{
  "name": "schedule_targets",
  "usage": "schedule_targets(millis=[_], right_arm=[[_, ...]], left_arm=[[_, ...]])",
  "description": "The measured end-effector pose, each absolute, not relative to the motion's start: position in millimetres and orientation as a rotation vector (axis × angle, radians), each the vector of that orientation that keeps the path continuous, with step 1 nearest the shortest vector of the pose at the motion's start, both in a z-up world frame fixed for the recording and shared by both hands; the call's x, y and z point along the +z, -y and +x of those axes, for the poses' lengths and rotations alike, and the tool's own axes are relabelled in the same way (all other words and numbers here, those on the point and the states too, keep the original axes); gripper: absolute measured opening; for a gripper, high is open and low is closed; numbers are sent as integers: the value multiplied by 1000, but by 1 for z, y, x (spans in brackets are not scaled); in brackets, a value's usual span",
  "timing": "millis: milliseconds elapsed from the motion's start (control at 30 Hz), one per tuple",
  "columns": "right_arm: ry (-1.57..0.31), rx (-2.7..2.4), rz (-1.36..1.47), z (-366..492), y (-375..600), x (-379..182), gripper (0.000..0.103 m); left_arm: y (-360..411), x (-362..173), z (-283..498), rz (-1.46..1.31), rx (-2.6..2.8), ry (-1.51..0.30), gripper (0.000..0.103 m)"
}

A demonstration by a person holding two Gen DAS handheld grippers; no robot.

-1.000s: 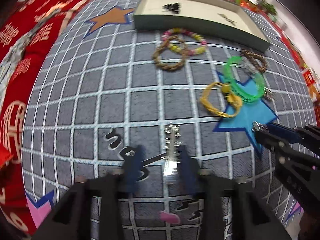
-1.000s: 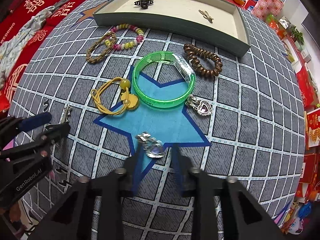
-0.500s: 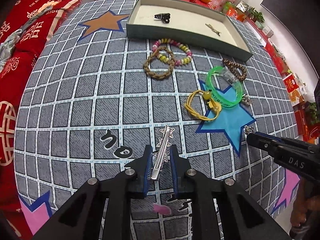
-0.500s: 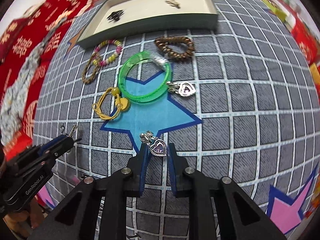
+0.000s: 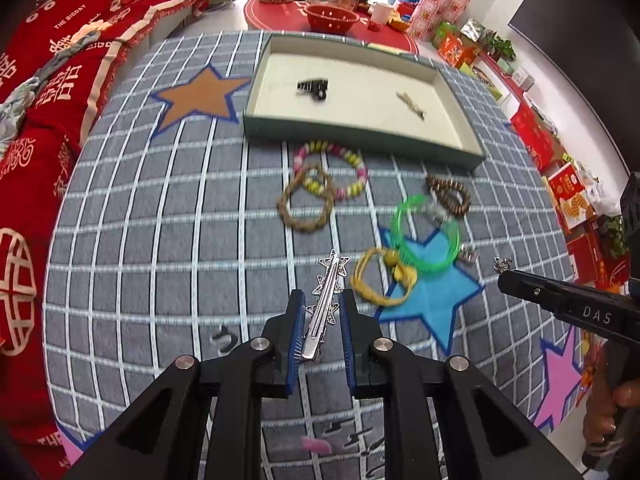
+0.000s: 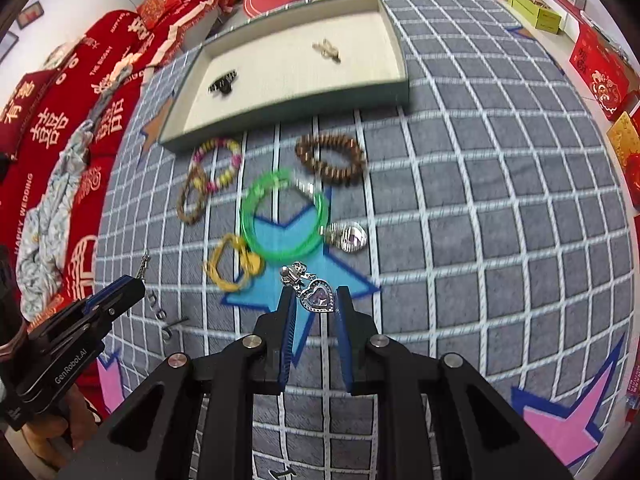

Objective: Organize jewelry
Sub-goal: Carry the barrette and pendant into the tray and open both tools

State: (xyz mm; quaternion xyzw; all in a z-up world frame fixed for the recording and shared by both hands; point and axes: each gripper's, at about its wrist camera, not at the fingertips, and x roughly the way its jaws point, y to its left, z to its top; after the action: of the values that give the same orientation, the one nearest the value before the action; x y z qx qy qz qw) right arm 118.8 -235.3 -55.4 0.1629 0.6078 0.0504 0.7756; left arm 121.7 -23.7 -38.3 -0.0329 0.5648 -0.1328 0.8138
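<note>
My left gripper (image 5: pixel 322 296) is shut on a silver star hair clip (image 5: pixel 330 276), held above the grey checked mat (image 5: pixel 160 240). My right gripper (image 6: pixel 316 293) is shut on a silver heart pendant (image 6: pixel 319 298) with a purple stone, also off the mat. Ahead lies a green-walled tray (image 5: pixel 360 136) holding a black claw clip (image 5: pixel 313 89) and a gold clip (image 5: pixel 411 105). Between the grippers and the tray lie a green bangle (image 5: pixel 426 236), a yellow hair tie (image 5: pixel 380 280), a brown bead bracelet (image 5: pixel 448 196), a braided bracelet (image 5: pixel 306 204), a pink-yellow bead bracelet (image 5: pixel 340 168) and a second heart pendant (image 6: pixel 348 236).
Red cushions (image 5: pixel 48 80) line the mat's left side. Behind the tray stands a round red table (image 5: pixel 328 20) with a red basket and clutter. Gift boxes (image 5: pixel 568 196) crowd the right edge. A person's hand (image 5: pixel 608 412) holds the right gripper's handle.
The left gripper closed on the star clip and lifted it off the mat. The right gripper rose with the heart pendant and rolled, and both views now look farther towards the tray.
</note>
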Motion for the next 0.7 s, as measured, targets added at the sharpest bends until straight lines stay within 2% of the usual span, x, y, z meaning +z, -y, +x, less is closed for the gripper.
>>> schedule_targets(millis=[333,700], right_arm=[[-1238,109,326,182,257,-27,21],[-1207,116,323,262,271,-24,21]], left_arm=[[32,-13,184,-47,-291,-1135,31],[64,-15,266,-33,-299,-1092,31]])
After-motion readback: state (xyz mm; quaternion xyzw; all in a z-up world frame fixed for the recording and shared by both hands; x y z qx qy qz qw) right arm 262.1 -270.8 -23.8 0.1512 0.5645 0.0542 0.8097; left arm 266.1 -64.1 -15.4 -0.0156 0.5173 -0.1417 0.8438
